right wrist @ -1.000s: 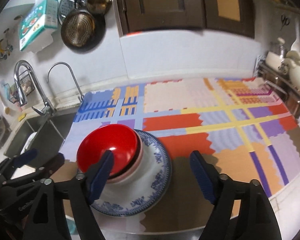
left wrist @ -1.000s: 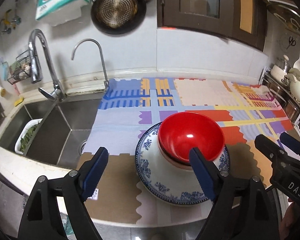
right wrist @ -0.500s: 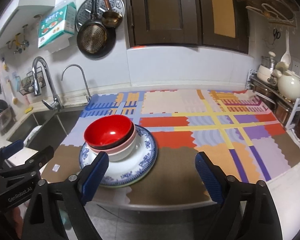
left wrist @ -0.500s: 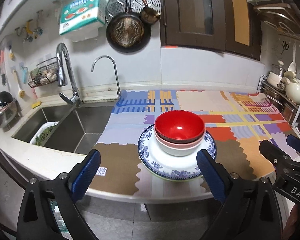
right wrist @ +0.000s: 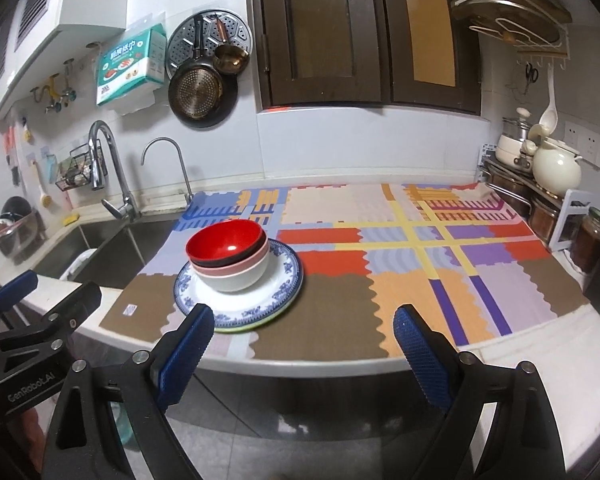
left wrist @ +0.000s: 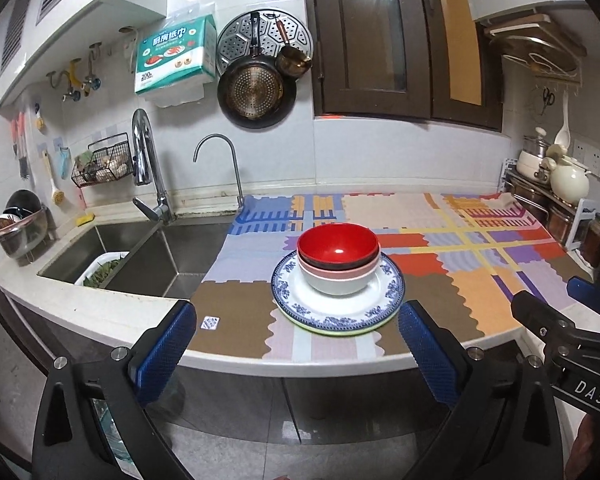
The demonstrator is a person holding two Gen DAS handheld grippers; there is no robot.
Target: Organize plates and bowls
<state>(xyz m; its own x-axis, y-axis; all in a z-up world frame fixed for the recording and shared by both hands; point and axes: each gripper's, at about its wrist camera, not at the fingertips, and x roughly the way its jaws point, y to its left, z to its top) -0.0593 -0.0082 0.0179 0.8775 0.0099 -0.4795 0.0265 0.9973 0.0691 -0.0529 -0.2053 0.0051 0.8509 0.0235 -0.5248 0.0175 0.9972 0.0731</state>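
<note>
A red bowl sits nested in a pink bowl and a white bowl, stacked on a blue-patterned plate that lies on a green plate. The stack stands on the patchwork mat near the counter's front edge; it also shows in the right wrist view. My left gripper is open and empty, in front of the counter edge, below the stack. My right gripper is open and empty, off the counter front, to the right of the stack.
A steel sink with two taps lies left of the mat. A rack with pots, a kettle and jars stands at the right end. Pans hang on the back wall. The colourful mat covers the counter.
Both grippers have drawn back and away from the stack, past the counter's front edge. The stack of bowls and plates has stayed in place.
</note>
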